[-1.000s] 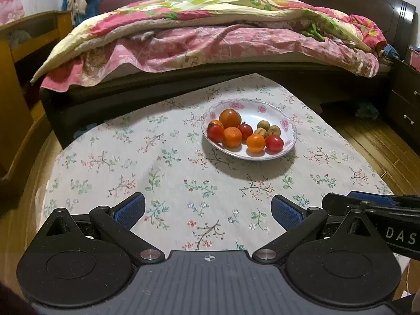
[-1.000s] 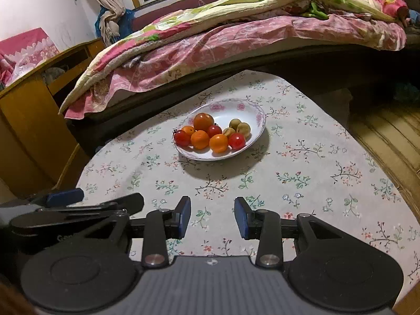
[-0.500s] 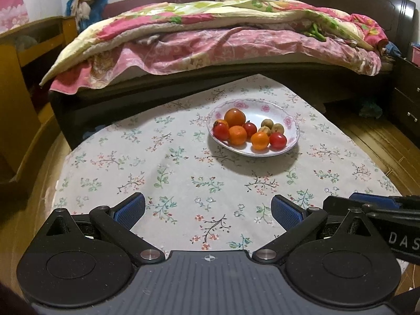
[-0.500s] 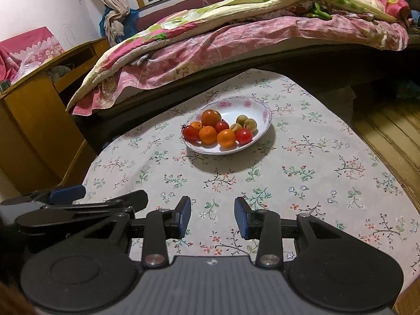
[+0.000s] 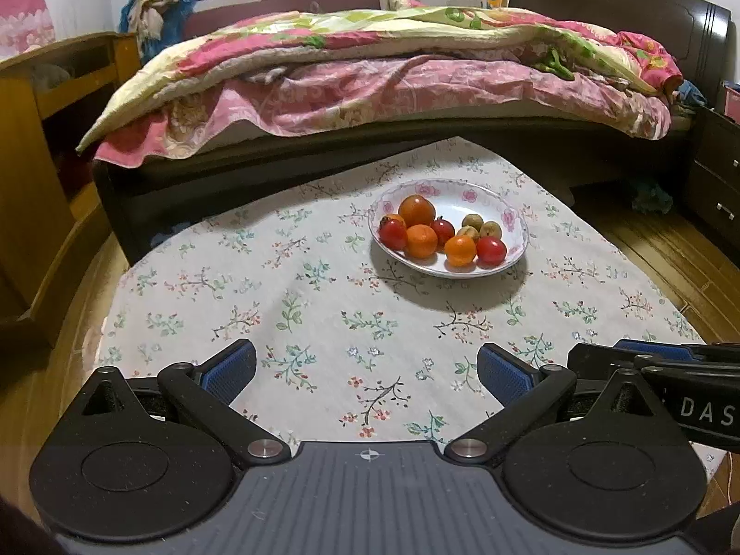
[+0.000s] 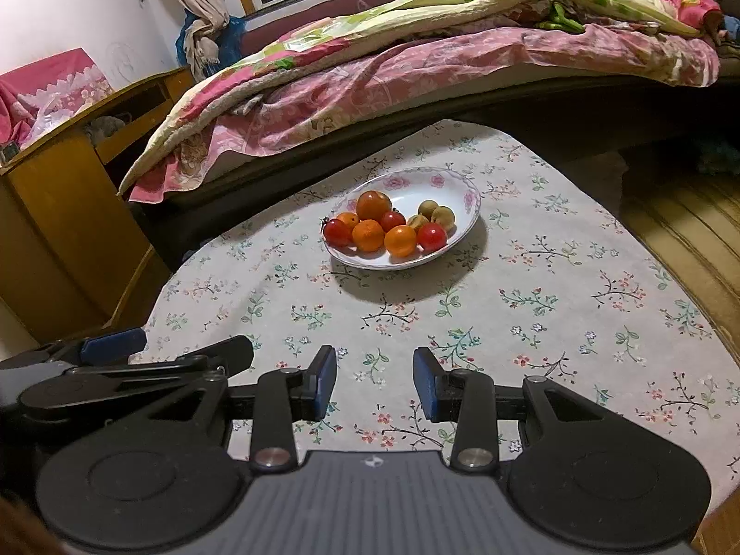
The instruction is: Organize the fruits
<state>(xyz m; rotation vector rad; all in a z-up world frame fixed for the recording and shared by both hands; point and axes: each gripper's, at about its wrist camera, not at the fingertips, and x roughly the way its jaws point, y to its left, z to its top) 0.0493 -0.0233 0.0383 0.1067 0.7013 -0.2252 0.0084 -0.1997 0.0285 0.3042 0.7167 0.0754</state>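
1. Both cameras have drawn back and risen over the last second: the plate (image 5: 518,249) now sits further off in each view, and more of the flowered cloth on the worktop (image 5: 323,323) shows in front of it.
2. Nothing on the plate has shifted; the fruits (image 5: 434,233) lie as they did, oranges, red tomatoes and a few small yellow-green ones bunched toward its near and left side.
3. Left hand-held gripper (image 5: 366,372) hangs with its jaws spread wide and nothing between them, low over the near edge of the cloth.
4. Right hand-held gripper (image 6: 374,381) has its jaws parted more narrowly, also empty, just beside the left one.
5. To my eye this looks like a pull-back rather than a reach, so either the sorting has not begun or the person is stepping away from a filled plate; these views alone do not settle which.
6. Behind the worktop stands the bed (image 6: 416,74), well apart from the plate.
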